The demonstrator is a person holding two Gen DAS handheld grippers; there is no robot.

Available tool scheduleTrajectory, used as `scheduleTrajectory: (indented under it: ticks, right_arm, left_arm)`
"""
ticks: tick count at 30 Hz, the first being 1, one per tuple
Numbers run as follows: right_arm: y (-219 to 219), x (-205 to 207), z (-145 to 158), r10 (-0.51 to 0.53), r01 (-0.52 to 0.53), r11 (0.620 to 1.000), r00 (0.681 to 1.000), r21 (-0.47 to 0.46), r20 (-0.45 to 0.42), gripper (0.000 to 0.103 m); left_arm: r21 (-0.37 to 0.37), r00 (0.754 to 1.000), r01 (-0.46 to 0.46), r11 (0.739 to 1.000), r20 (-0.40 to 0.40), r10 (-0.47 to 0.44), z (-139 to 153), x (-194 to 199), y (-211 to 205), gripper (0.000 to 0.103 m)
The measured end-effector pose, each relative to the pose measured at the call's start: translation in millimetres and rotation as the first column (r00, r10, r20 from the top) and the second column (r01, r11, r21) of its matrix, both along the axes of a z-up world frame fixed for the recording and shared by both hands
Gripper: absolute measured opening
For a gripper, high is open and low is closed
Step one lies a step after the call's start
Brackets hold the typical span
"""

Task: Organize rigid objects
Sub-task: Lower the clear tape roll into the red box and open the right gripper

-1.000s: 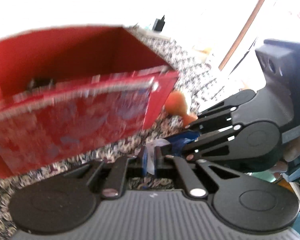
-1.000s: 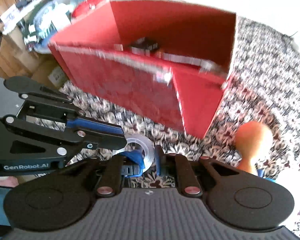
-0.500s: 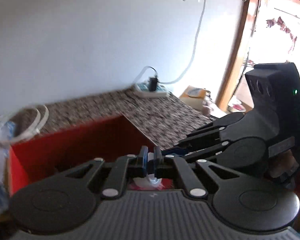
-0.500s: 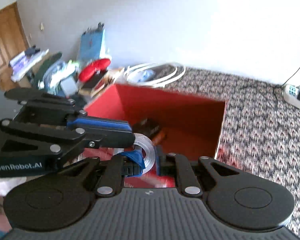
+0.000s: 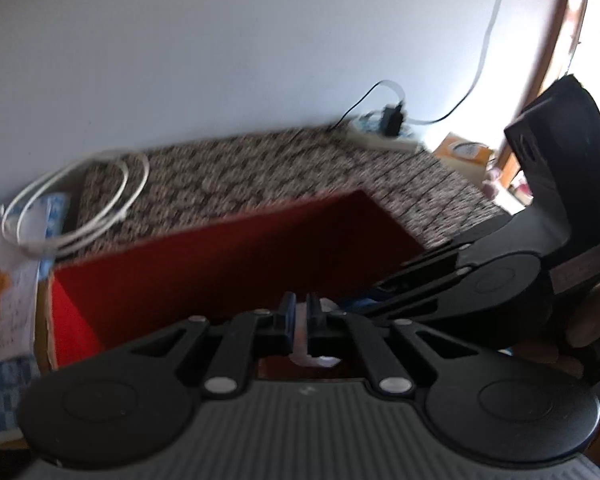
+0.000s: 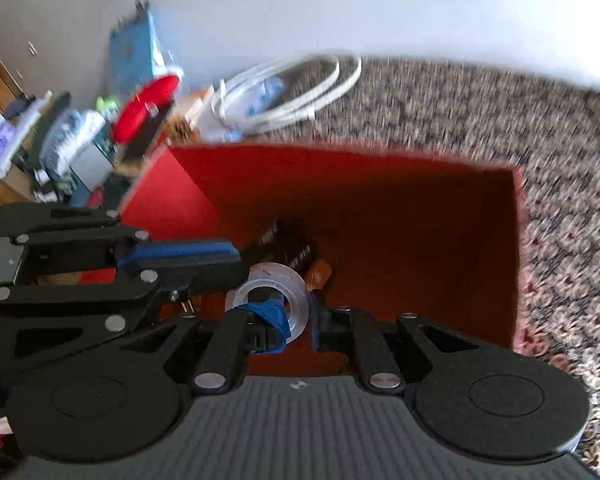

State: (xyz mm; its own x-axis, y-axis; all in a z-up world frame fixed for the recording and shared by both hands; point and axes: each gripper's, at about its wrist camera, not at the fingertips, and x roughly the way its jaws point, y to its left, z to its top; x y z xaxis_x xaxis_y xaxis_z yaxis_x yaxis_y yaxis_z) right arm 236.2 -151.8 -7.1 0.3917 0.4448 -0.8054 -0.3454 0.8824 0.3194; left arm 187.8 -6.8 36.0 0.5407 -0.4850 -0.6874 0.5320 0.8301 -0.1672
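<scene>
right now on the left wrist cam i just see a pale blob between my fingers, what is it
Observer: It's a clear tape roll. The right gripper is clamped on it too, and one of its fingers appears to pass through the hole.
Operator: is it over the box or short of it
Observer: Over it. The right wrist view looks straight down into the open red box, with the roll hanging above its floor.
Operator: anything already in there
Observer: Yes. A dark object with an orange-brown piece beside it lies on the floor just beyond the roll. It's too blurred to name.
</scene>
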Motion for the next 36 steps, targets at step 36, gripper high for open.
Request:
scheduleTrajectory:
  ticks: [36]
  right_arm:
    - [25, 21, -35, 0.114, -0.107, 0.993, 0.966, 0.042, -0.230, 0.003]
  left_arm:
    - [0.235, 0.969, -0.217, 0.947, -0.060, 0.238, -49, 32, 18, 0.028]
